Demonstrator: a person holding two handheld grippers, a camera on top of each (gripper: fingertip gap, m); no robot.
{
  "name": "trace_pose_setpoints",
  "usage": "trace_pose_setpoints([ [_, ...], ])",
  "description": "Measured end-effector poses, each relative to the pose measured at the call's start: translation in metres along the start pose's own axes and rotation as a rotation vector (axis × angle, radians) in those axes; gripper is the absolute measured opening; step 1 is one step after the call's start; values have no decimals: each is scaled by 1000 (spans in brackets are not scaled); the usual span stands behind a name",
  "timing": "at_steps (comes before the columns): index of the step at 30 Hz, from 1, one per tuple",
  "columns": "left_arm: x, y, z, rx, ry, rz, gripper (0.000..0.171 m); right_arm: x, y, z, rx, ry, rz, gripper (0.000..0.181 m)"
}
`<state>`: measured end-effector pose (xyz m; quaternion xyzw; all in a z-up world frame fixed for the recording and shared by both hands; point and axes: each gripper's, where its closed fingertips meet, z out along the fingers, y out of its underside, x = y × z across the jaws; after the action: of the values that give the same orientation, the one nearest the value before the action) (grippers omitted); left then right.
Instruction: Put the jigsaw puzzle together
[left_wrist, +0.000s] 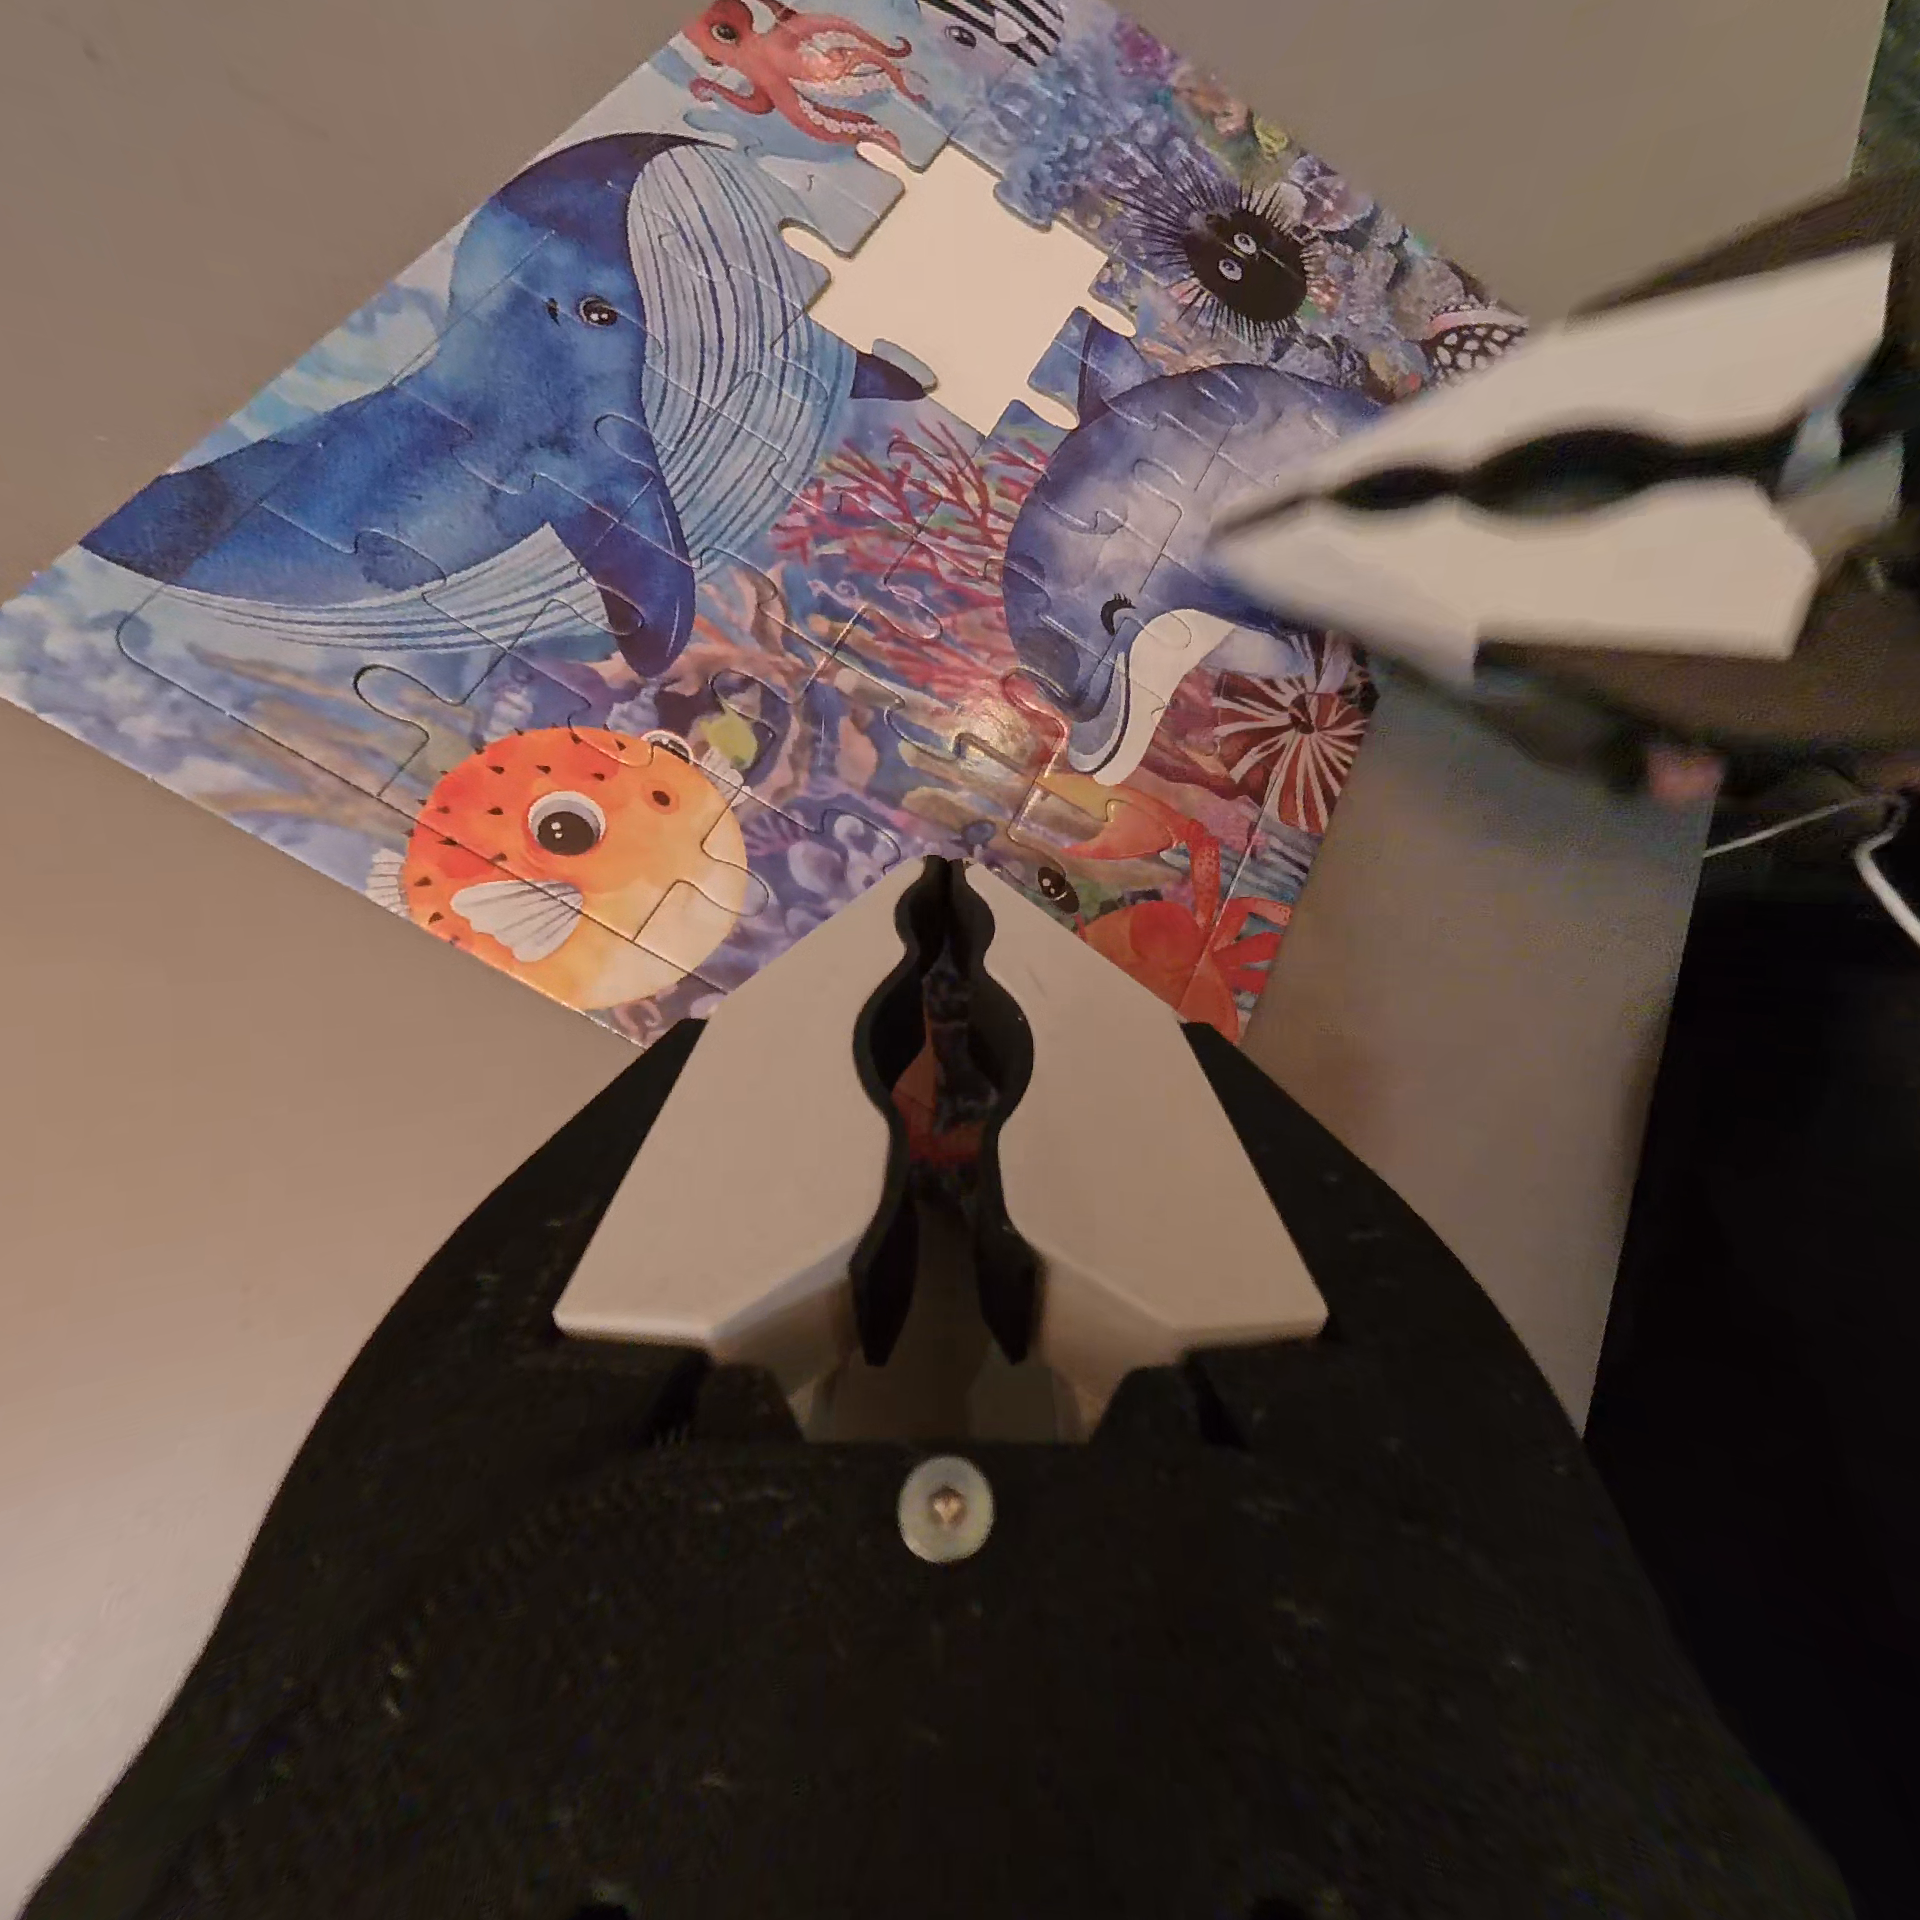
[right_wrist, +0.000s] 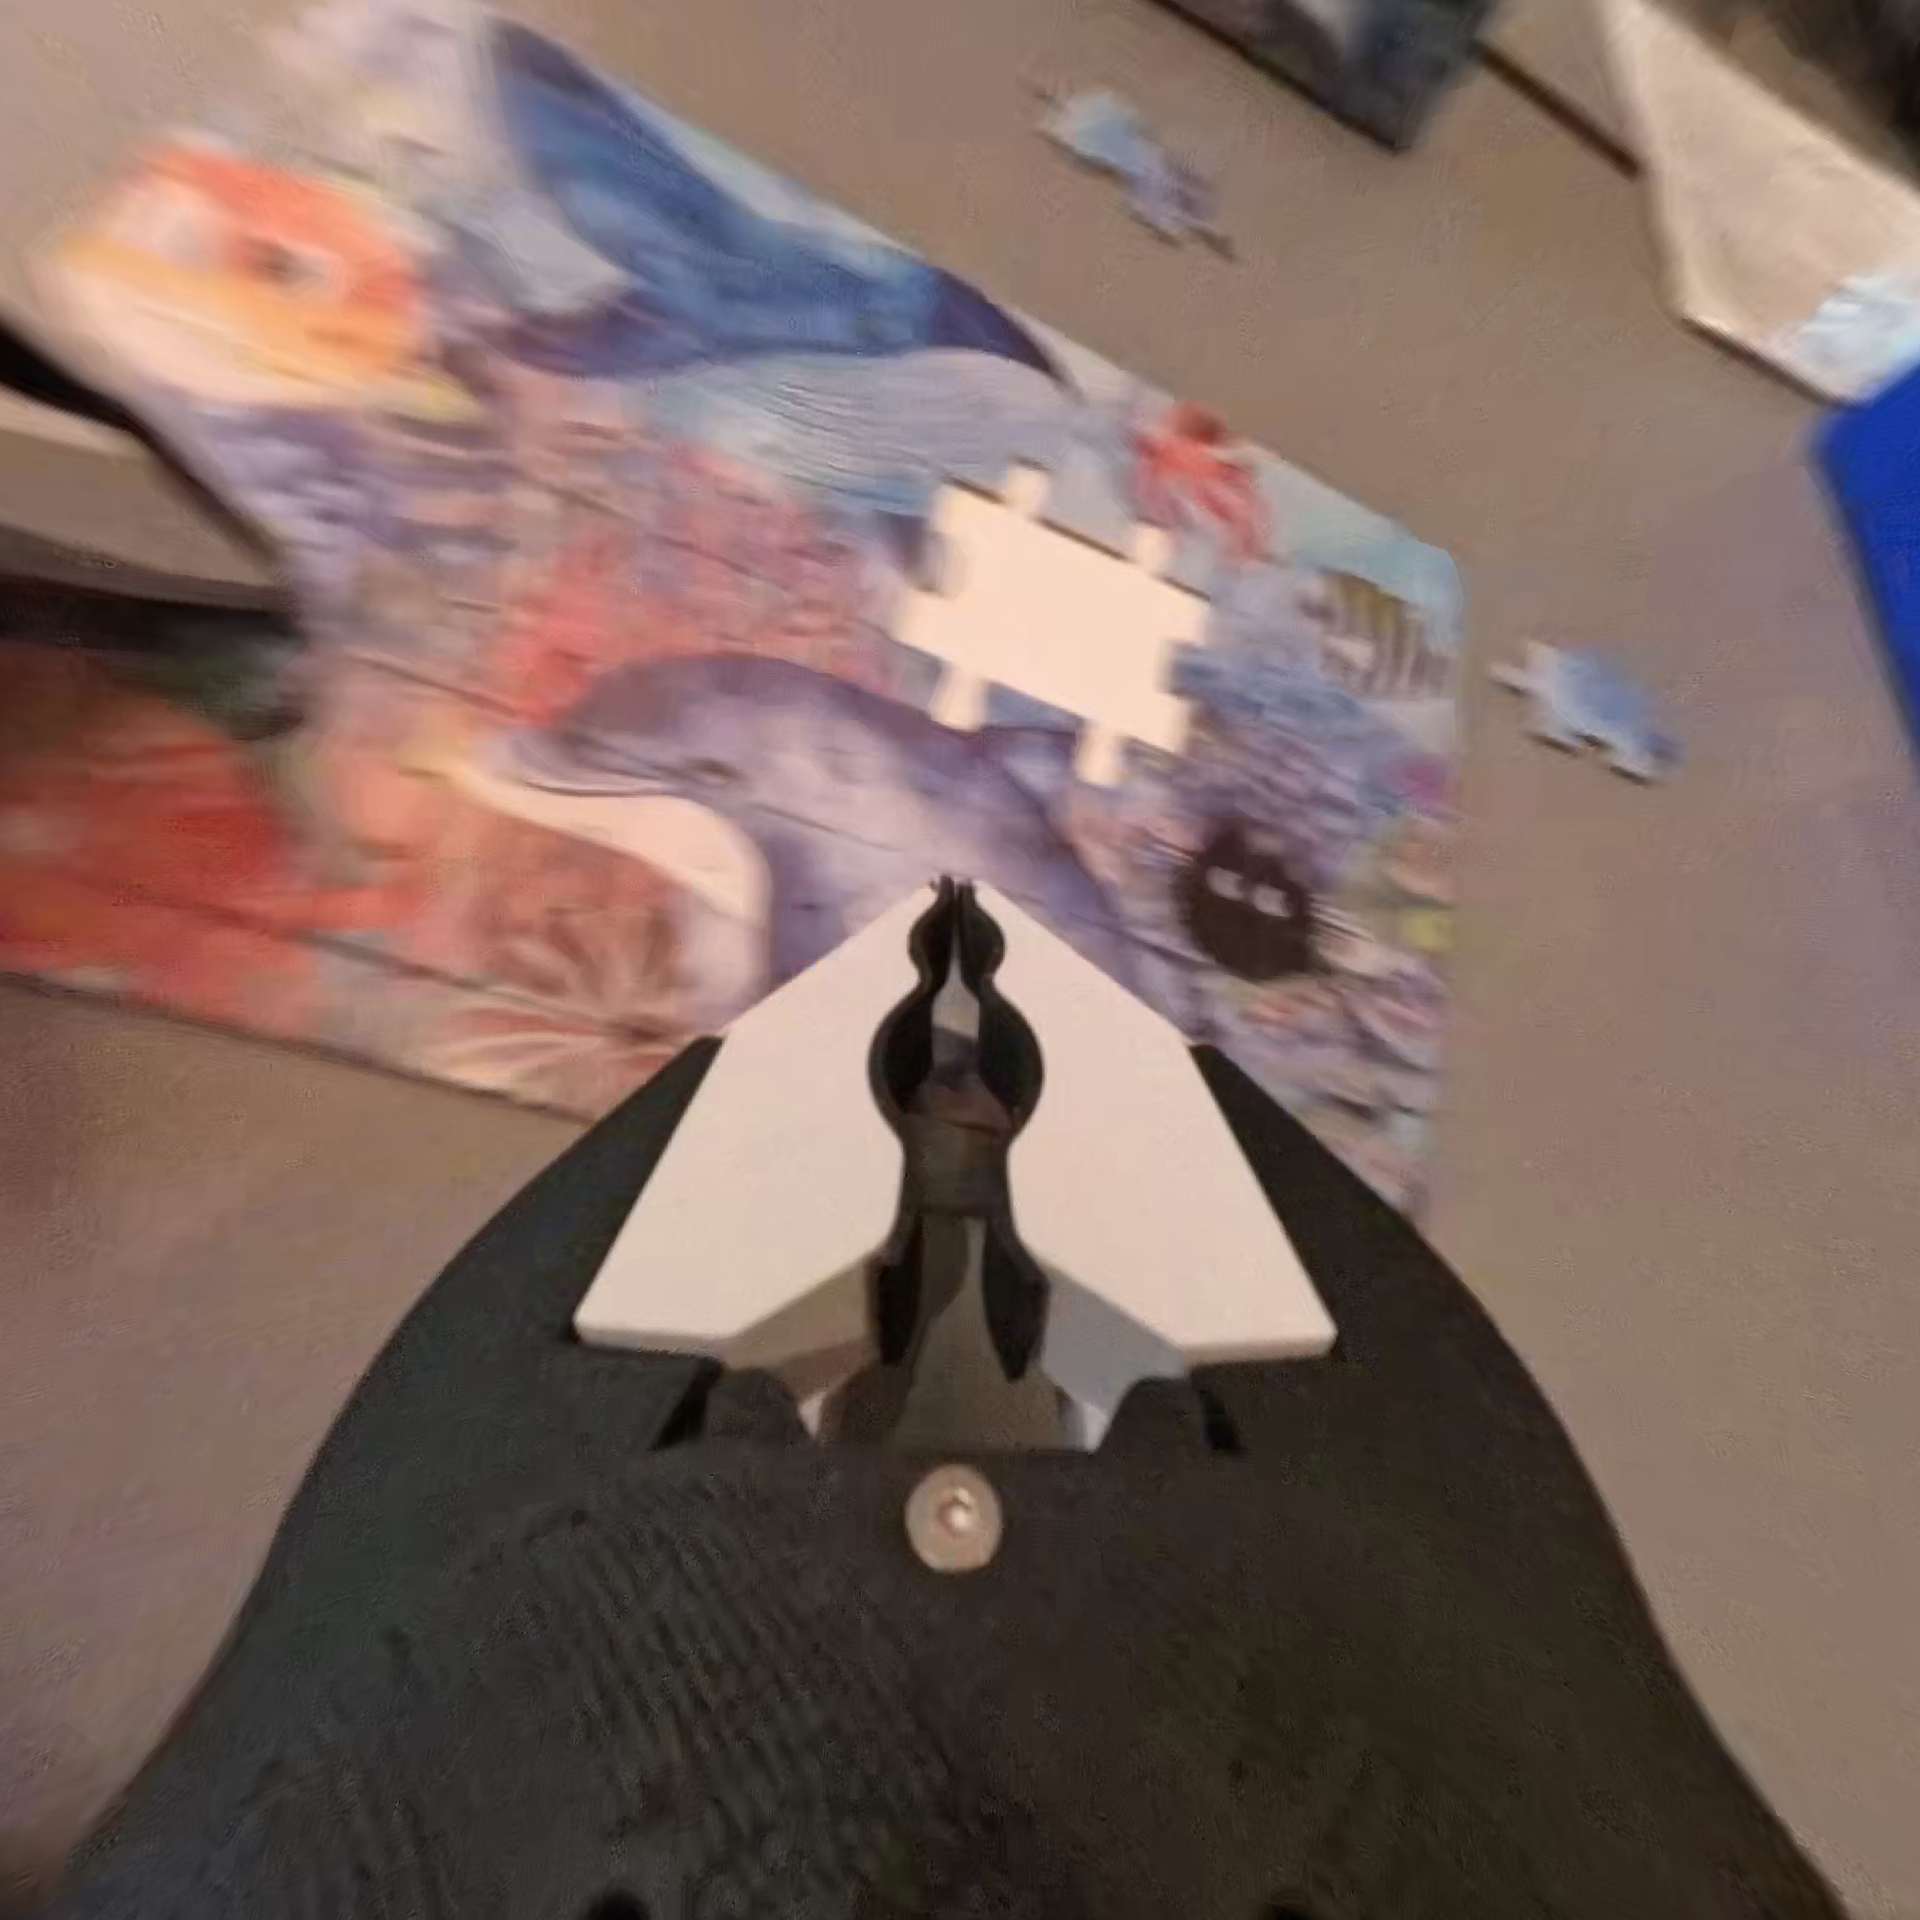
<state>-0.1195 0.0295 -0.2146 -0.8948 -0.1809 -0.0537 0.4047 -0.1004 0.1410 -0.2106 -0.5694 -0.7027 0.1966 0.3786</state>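
Nearly finished jigsaw puzzle (left_wrist: 665, 540) flat on a beige table (left_wrist: 187, 1091), sea picture up: blue whale at left, orange pufferfish near, dolphin at right, black urchin far right. One gap (left_wrist: 961, 286) in the far middle, roughly two pieces wide, pale table showing through. Left gripper (left_wrist: 943, 868) above the near corner of the puzzle, jaws closed to a thin slit, nothing seen between the tips; dark shapes deeper in the slot too unclear to name. Right gripper (right_wrist: 954, 888) in from the right over the dolphin, blurred, jaws likewise pressed together, no piece visible in them. In the right wrist view, blurred throughout: same gap (right_wrist: 1049, 634) ahead of the tips, two loose blue pieces on the table, one (right_wrist: 1590, 707) just right of the puzzle's far edge, another (right_wrist: 1138, 161) farther off. Dark box (right_wrist: 1392, 62) at the far edge, blue object (right_wrist: 1870, 488) at far right.
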Motion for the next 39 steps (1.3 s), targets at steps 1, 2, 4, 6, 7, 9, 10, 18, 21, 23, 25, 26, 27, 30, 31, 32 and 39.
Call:
trace_pose_setpoints([
  [1, 0, 0, 0, 0, 2, 1, 0, 35, 11, 2, -19, 125, 9, 1],
  [2, 1, 0, 0, -1, 5, 1, 0, 72, 26, 2, -55, 252, 35, 1],
  [4, 1, 0, 0, -1, 7, 3, 0, 124, 55, -3, -164, 426, 133, 0],
  [6, 1, 0, 0, -1, 8, 2, 0, 120, 53, -1, -170, 373, 259, 0],
  [7, 1, 0, 0, -1, 10, 0, 0, 100, 38, 3, -125, 281, 277, 3],
  [9, 1, 0, 0, -1, 15, -5, 0, 49, 10, 11, -55, 110, 253, 0],
  [10, 1, 0, 0, -1, 16, -6, 0, 17, -4, 14, -21, 4, 231, 0],
  [18, 1, 0, 0, -1, 12, -1, 0, 48, 2, 17, -29, 132, 197, 4],
  [21, 1, 0, 0, -1, 12, -2, 0, 105, 33, 12, -85, 248, 395, 2],
  [23, 1, 0, 0, -1, 13, -3, 0, 90, 26, 14, -73, 145, 477, 0],
  [25, 1, 0, 0, -1, 20, -9, 0, 28, -2, 19, -29, -107, 442, 0],
  [26, 1, 0, 0, -1, 23, -13, 0, -9, -16, 17, -12, -249, 402, 0],
  [27, 1, 0, 0, -1, 25, -15, 0, -38, -26, 13, -1, -342, 353, 0],
  [30, 1, 0, 0, 0, 22, -11, 0, -32, -27, 17, 6, -236, 178, 0],
  [31, 1, 0, 0, -1, 18, -7, 0, -7, -19, 20, -6, -137, 173, 0],
  [32, 1, 0, 0, -1, 18, -7, 0, 23, -9, 22, -20, -36, 202, 0],
  [39, -6, -3, 0, 16, -29, -42, 0, 74, 18, 13, -72, 226, 278, 0],
])
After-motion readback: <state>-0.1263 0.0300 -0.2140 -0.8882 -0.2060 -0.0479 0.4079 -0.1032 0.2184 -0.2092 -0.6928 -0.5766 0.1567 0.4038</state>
